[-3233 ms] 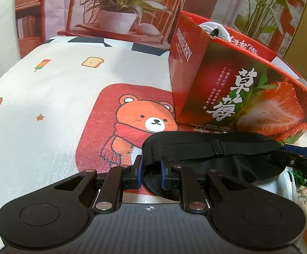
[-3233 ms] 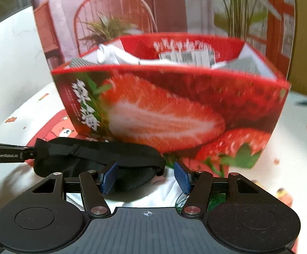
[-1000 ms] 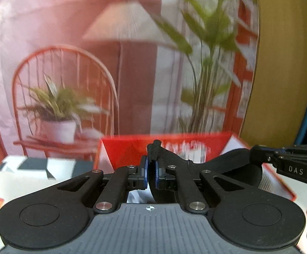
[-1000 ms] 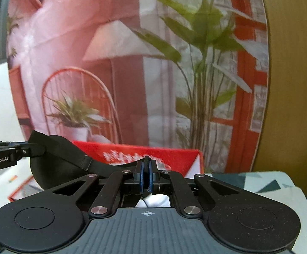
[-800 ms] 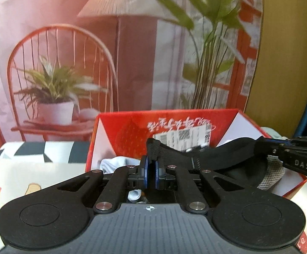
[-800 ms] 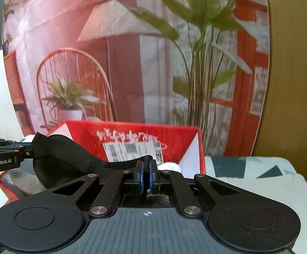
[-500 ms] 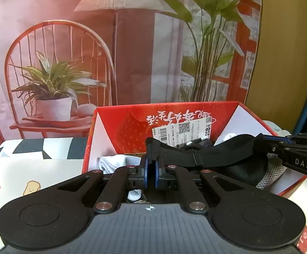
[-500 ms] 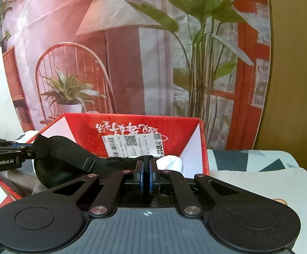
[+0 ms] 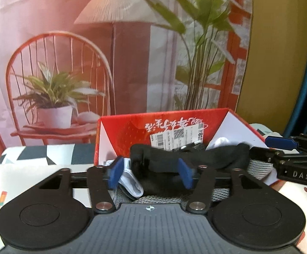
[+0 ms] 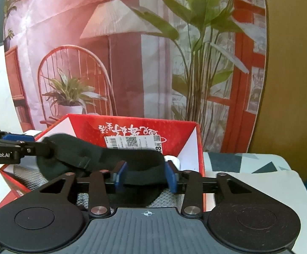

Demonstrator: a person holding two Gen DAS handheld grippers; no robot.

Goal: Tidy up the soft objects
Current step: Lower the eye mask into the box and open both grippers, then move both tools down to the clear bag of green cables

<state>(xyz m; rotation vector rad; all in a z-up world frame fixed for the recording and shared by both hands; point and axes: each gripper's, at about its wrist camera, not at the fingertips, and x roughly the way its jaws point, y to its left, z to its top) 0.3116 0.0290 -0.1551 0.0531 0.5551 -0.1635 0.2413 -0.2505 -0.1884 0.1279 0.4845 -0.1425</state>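
both claws have just been opening. the left gripper [image 9: 151, 170] stands wide and the right gripper [image 10: 146, 176] partly open, the black eye mask [image 9: 195, 158] lying loose between their pads, seemingly untouched, inside the red strawberry box [image 9: 123, 129] at frame centre, on grey knit fabric [image 9: 159, 199].

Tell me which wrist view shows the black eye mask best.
Right wrist: the black eye mask shows its cup and strap above the red box. The left wrist view shows only a bunched band.
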